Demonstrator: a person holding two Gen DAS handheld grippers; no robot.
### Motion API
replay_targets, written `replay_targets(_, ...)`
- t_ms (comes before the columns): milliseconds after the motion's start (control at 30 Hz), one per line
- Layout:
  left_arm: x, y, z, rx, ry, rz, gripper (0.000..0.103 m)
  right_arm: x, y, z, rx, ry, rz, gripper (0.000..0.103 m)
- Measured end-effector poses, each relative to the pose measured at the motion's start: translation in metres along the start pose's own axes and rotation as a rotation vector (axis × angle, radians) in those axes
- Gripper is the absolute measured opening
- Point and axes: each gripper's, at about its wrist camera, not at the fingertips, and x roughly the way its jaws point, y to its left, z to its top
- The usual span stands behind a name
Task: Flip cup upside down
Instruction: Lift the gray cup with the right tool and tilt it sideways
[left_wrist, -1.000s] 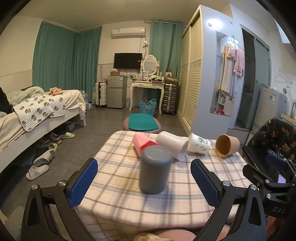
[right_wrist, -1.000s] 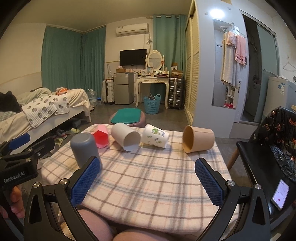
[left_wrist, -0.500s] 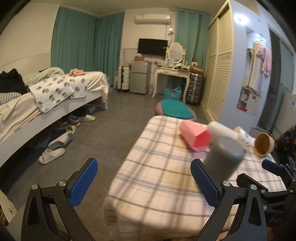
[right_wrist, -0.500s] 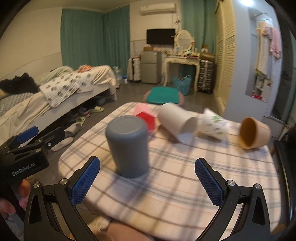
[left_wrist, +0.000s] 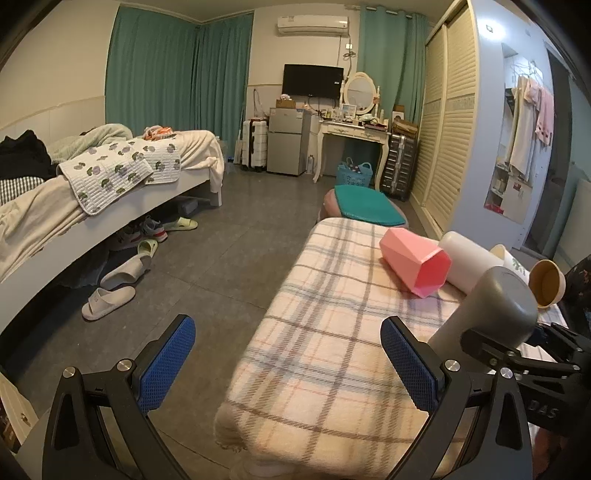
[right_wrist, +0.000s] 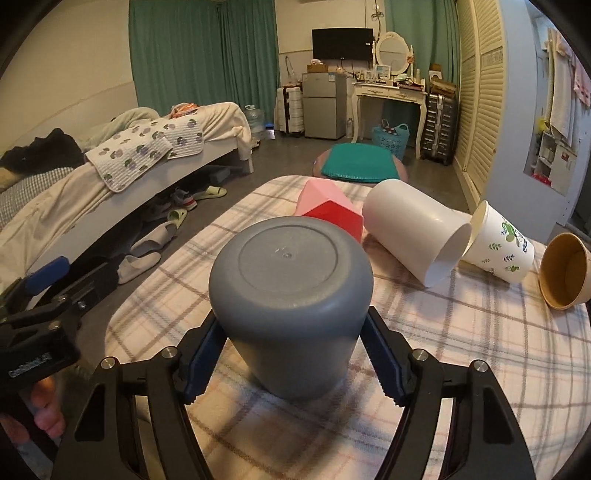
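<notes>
While the grey cup (right_wrist: 291, 295) stands mouth-down on the checked worktop (right_wrist: 461, 350), its flat base facing up, my right gripper (right_wrist: 291, 354) has its jaws closed in against the cup's lower wall, one blue pad on each side. I judge they are clamped on it, since the pads press right at its flanks with no gap that I can see. The cup sits squarely between them, near the front edge of the worktop, and from the left view the grey cup (left_wrist: 491, 306) looks a little tilted, though the lens may be doing that.

My left gripper (left_wrist: 284, 358) hangs off to the side, jaws wide apart and holding nothing, looking mostly at the floor beside the worktop; I take it to be kept clear so it does not get in the way.

Behind the grey cup, four more lie on their sides: a pink cup (right_wrist: 325, 206), a white cup (right_wrist: 413, 229), a leaf-printed paper cup (right_wrist: 498, 247) touching the white one's mouth, and a brown cup (right_wrist: 565, 269) apart at the far right. They lie with mouths open sideways, so I reckon each has yet to be turned over, while the grey one already looks done and needs only letting go
</notes>
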Motion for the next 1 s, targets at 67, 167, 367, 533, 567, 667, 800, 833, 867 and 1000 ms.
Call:
replay_targets(67,-0.006,-0.009,0.001,0.012,-0.009,-0.014,0.103,-0.011,-0.008,-0.001,0.023,0.001,0.005,0.071)
replay_targets(167,-0.014,-0.021,0.002,0.025,-0.021,-0.039,0.103,-0.036,-0.023,-0.003,0.057,-0.011,-0.019,0.071)
replay_targets(367,-0.034,-0.053,0.002,0.066,-0.041,-0.102,0.103,-0.089,-0.053,-0.012,0.103,-0.042,-0.101,0.071)
replay_targets(533,-0.047,-0.071,0.0,0.072,-0.056,-0.132,0.103,-0.13,-0.068,-0.032,0.127,0.022,-0.136,0.071)
replay_targets(567,-0.048,-0.076,0.0,0.075,-0.057,-0.139,0.103,-0.134,-0.068,-0.036,0.118,0.034,-0.135,0.071)
replay_targets(667,-0.049,-0.086,-0.002,0.078,-0.053,-0.149,0.103,-0.138,-0.07,-0.049,0.1,0.103,-0.122,0.071)
replay_targets(800,-0.044,-0.098,-0.004,0.1,-0.036,-0.156,0.103,-0.123,-0.086,-0.057,0.141,0.127,-0.107,0.071)
replay_targets(833,-0.041,-0.101,-0.005,0.109,-0.029,-0.151,0.103,-0.117,-0.089,-0.057,0.153,0.121,-0.099,0.071)
replay_targets(867,-0.039,-0.103,-0.005,0.112,-0.022,-0.148,0.103,-0.111,-0.093,-0.054,0.17,0.12,-0.094,0.071)
replay_targets(1000,-0.028,-0.106,-0.007,0.119,0.002,-0.132,0.103,-0.081,-0.109,-0.042,0.226,0.105,-0.09,0.071)
